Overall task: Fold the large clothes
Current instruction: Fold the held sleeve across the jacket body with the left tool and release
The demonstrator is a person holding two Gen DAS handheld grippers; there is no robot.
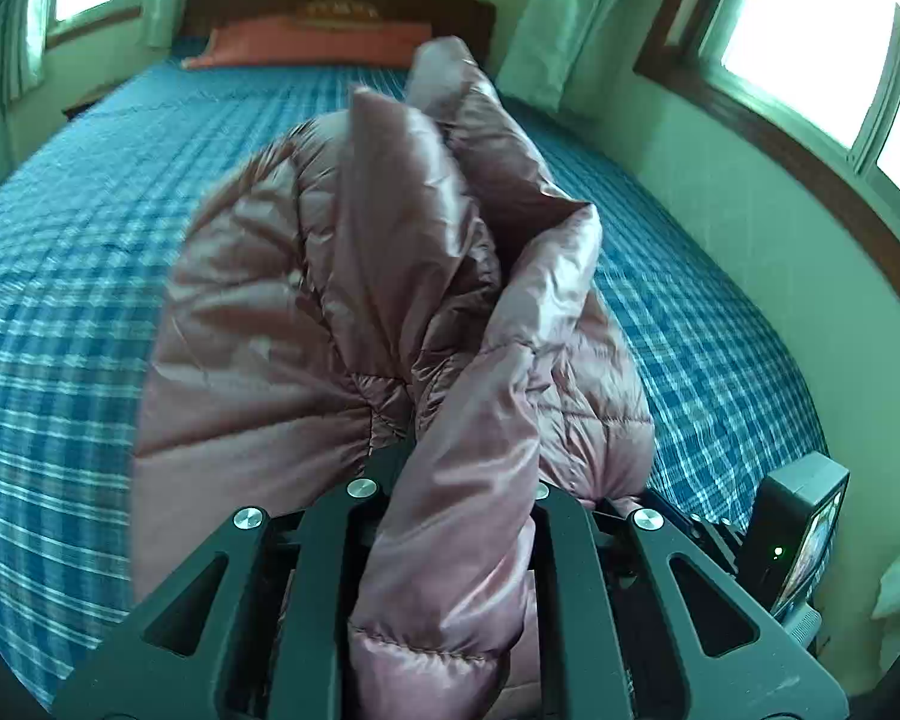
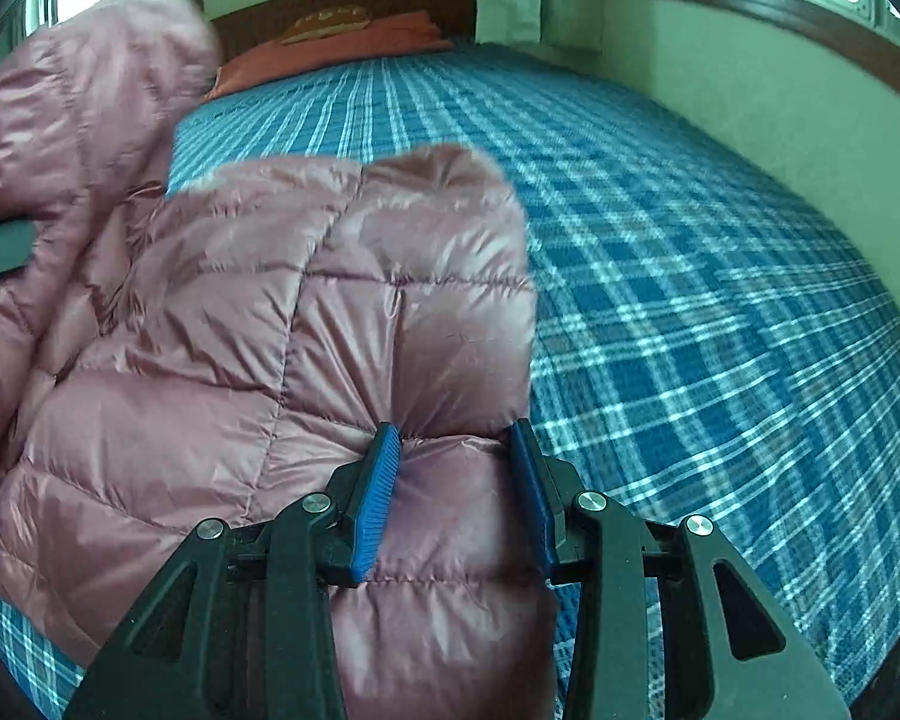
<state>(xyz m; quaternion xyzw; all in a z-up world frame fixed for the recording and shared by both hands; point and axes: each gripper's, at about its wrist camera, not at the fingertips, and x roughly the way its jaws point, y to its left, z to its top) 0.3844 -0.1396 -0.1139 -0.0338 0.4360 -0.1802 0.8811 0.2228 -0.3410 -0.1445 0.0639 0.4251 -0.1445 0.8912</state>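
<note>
Two tools grip one pink puffer jacket [image 2: 222, 324] above a bed [image 2: 690, 276] covered with a blue checked sheet. The right tool [image 2: 459, 480] is clenched on a thick quilted edge of the jacket; its blue pads [image 2: 378, 492] press into the padding from both sides, and the bulk of the fill keeps them some way apart. The left tool [image 1: 450, 480] is squeezed nearly closed on a bunched roll of the same jacket [image 1: 390, 276], which spills back between its black arms and hides the fingertips. In the left wrist view the jacket rises in a crumpled heap ahead of the tool, with folds standing up rather than lying flat, so most of it seems to be lifted off the sheet.

Holding two separate points of the garment likely serves to spread it or carry one part over another, as folding needs. Slippery, puffy fabric tends to slide and spring back, which may explain the firm hold on both sides. An orange pillow [image 2: 330, 48] lies at the headboard [image 1: 342, 0], well away from the jacket. Curtains [image 1: 546, 18] hang beside the window [image 1: 810, 30] along the wall. No finished fold shows yet.
</note>
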